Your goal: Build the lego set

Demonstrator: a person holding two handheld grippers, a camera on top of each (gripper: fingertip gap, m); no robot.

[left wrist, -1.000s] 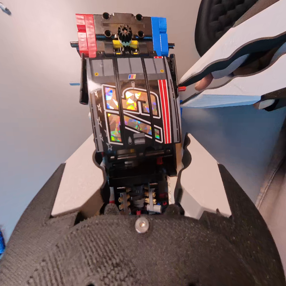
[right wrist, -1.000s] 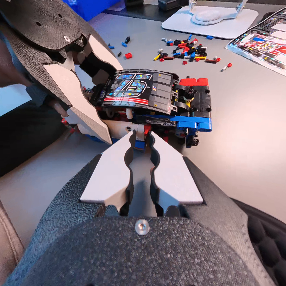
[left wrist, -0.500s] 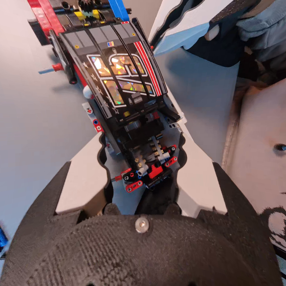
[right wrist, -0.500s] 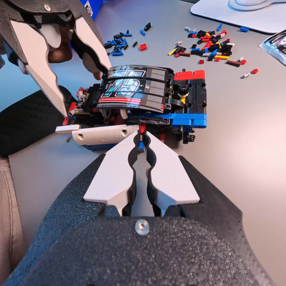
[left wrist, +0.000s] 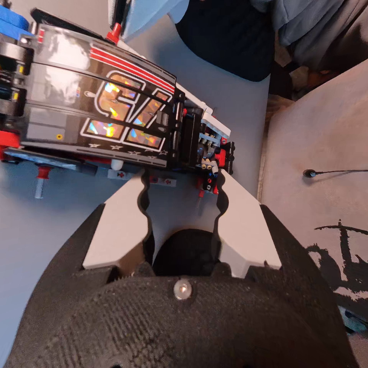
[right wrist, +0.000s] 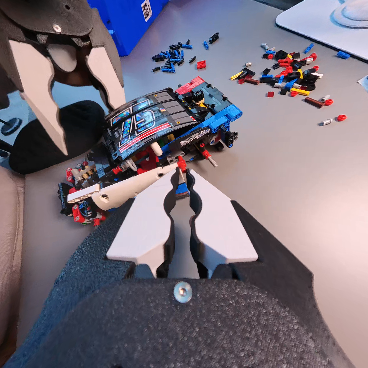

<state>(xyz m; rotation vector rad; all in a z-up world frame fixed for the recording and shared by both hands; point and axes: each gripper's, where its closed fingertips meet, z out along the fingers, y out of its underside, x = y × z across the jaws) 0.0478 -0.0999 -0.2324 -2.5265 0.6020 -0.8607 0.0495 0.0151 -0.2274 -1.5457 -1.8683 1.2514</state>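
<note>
Tongs on my right [right wrist: 181, 171] are drawn narrow, their tips pinching a small red peg [right wrist: 181, 164] that sticks out of the near side of the lego car [right wrist: 151, 127]. My left tongs [left wrist: 182, 176] are spread wide and grip nothing; from the right wrist view they hang above the car's tail end at about ten o'clock [right wrist: 85, 129], clear of the bodywork. From the left wrist view the car [left wrist: 103, 111] lies across the top of the picture, from nine o'clock toward the centre, with its engine end nearest the gap between my open tips.

The car rests on the grey desk [right wrist: 278, 179], slightly tilted, close to the desk's near edge. Its black roof carries shiny foil panels and red stripes, with red and blue blocks at the far end and a white side panel [right wrist: 127, 187] low on the near side. Loose pieces [right wrist: 286, 73] lie scattered at one o'clock, well apart from the car, and a smaller cluster of blue and black pins [right wrist: 171, 57] sits at twelve. A blue box [right wrist: 127, 23] stands at eleven o'clock behind them.
</note>
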